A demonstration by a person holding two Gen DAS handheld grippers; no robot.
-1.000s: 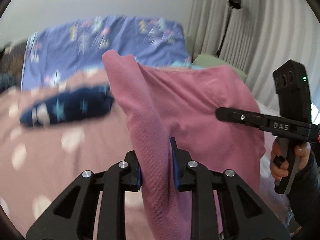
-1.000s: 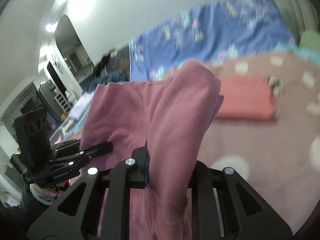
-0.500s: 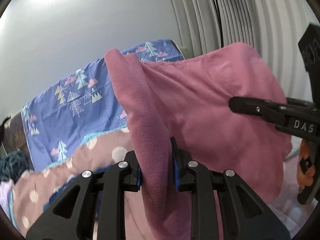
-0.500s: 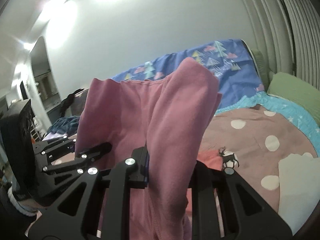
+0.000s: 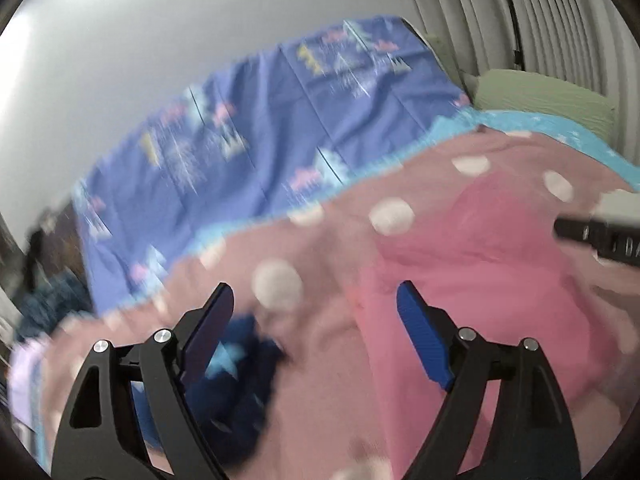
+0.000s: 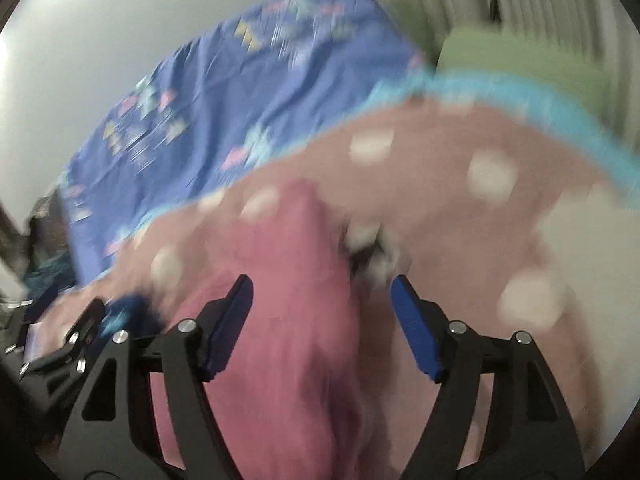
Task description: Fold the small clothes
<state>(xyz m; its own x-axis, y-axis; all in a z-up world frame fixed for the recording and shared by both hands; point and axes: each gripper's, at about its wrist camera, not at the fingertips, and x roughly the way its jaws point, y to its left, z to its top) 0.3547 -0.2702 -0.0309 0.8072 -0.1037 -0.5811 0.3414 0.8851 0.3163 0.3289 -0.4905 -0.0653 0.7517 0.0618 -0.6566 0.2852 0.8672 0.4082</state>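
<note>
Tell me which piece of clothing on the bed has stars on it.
The navy garment by the left gripper; the pink one is plain.

Left gripper (image 5: 316, 300) jaws just opening wide, no longer pinching pink garment (image 5: 480, 264); nothing between pads now. Garment now lying on dotted blanket (image 5: 320, 380) instead of hanging raised. Right gripper (image 6: 322, 292) jaws likewise just opening, letting go; garment fold lying loose between spread fingers, pads off it. Both views now tilting down toward bed, blurring. Navy star cloth (image 5: 236, 364) coming back into left view beside left finger.
</note>
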